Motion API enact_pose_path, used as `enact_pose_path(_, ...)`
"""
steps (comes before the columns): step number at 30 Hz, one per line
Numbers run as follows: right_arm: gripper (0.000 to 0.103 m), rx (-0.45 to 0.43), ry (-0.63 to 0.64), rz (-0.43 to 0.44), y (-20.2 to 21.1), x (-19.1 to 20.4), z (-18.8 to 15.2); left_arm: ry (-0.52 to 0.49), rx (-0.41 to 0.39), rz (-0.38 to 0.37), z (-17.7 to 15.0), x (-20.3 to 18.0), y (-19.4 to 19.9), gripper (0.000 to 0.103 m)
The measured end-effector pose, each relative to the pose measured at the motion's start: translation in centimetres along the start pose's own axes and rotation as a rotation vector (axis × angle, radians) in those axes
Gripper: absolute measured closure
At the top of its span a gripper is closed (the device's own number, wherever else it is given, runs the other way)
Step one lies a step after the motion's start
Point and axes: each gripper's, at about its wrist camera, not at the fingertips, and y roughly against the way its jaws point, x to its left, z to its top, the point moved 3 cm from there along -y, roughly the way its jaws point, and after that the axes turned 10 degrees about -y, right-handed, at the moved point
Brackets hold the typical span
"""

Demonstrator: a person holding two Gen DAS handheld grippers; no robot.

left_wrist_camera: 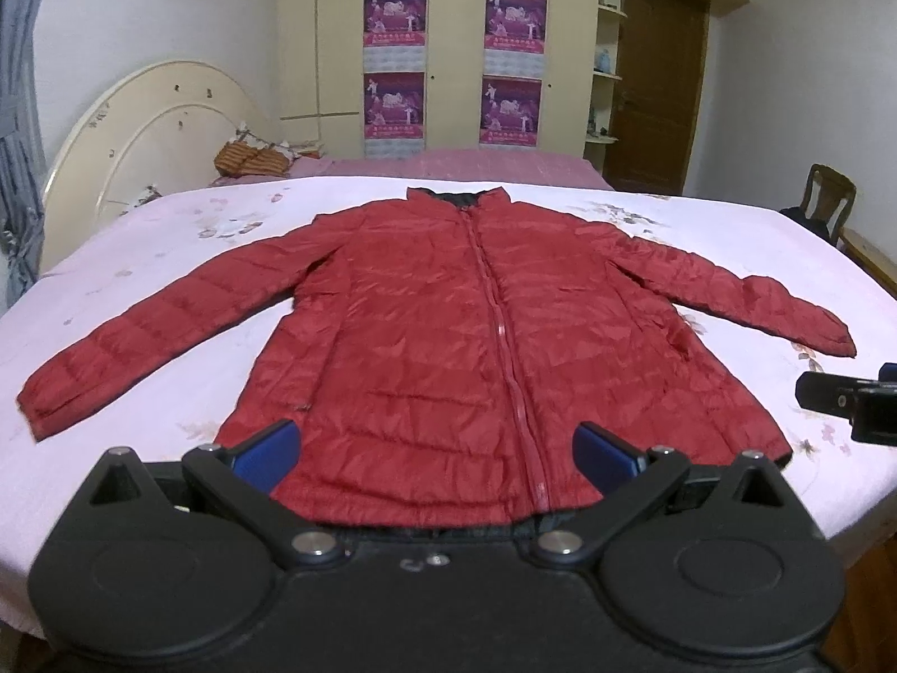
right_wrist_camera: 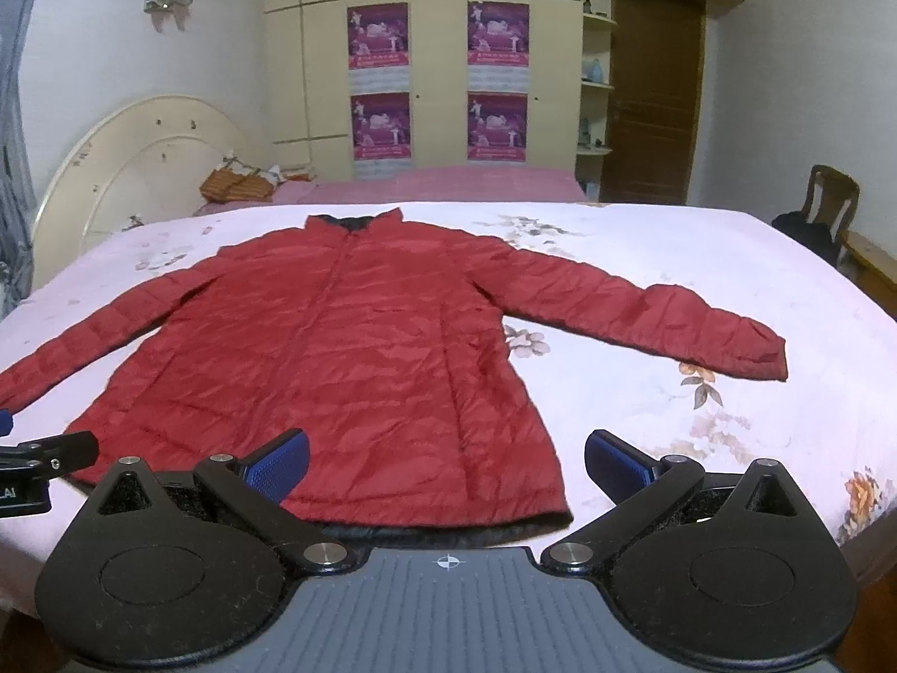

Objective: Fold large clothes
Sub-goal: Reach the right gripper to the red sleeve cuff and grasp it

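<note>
Quilted red jacket (left_wrist_camera: 448, 347) flat on floral bedspread (left_wrist_camera: 729, 235).

Bare bedsheet (right_wrist_camera: 701, 258) flanks both sleeves of the red jacket (right_wrist_camera: 347, 347); approach open there. Pillow pile (left_wrist_camera: 255, 160) by headboard (left_wrist_camera: 140, 129), chair (right_wrist_camera: 830, 196) well off right.

A quilted, faintly glossy cloth is seen on the jacket (left_wrist_camera: 448, 336); the sheet (left_wrist_camera: 701, 235) is matt printed cloth. Ribbed blue pads (right_wrist_camera: 280, 462) are set in matt black plastic.
</note>
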Motion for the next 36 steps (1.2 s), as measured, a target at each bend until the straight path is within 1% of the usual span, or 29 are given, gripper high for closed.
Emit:
enact_pose_path(8, 0.000, 0.003, -0.027, -0.051, -5.0, 0.0, 3.3, -0.023, 0.001, -0.035, 3.6, 1.2, -5.2, 0.000)
enact_pose_path(12, 0.000, 0.003, -0.048, -0.088, -7.5, 0.2, 5.0, -0.044, 0.004, -0.067, 5.7, 1.8, -8.1, 0.000)
enact_pose_path(16, 0.000, 0.000, -0.063, -0.120, -9.5, 0.2, 6.3, -0.066, 0.000, -0.094, 7.1, 2.0, -10.1, 0.000)
enact_pose_path(20, 0.000, -0.009, -0.069, -0.159, -11.2, -0.1, 7.4, -0.061, 0.008, -0.127, 8.3, 2.3, -12.4, 0.000)
enact_pose_path(22, 0.000, -0.008, -0.072, -0.178, -11.9, -0.5, 7.8, -0.059, 0.024, -0.105, 8.7, 2.1, -13.6, 0.000)
enact_pose_path(26, 0.000, -0.001, -0.082, -0.225, -13.0, -2.2, 8.5, -0.021, 0.042, -0.146, 9.4, 1.5, -15.5, 0.000)
enact_pose_path(29, 0.000, 0.005, -0.084, -0.261, -14.1, -4.2, 8.8, -0.033, 0.046, -0.159, 9.8, 0.3, -17.0, 0.000)
enact_pose_path(31, 0.000, 0.013, -0.102, -0.280, -14.9, -5.9, 9.0, -0.043, 0.048, -0.180, 10.1, -0.7, -18.1, 0.000)
enact_pose_path(34, 0.000, 0.016, -0.174, -0.307, -16.6, -10.3, 9.7, -0.032, 0.084, -0.215, 10.5, -2.2, -20.0, 0.000)
enact_pose_path(36, 0.000, 0.022, -0.224, -0.327, -17.4, -13.1, 10.1, -0.021, 0.110, -0.200, 10.9, -3.2, -21.2, 0.000)
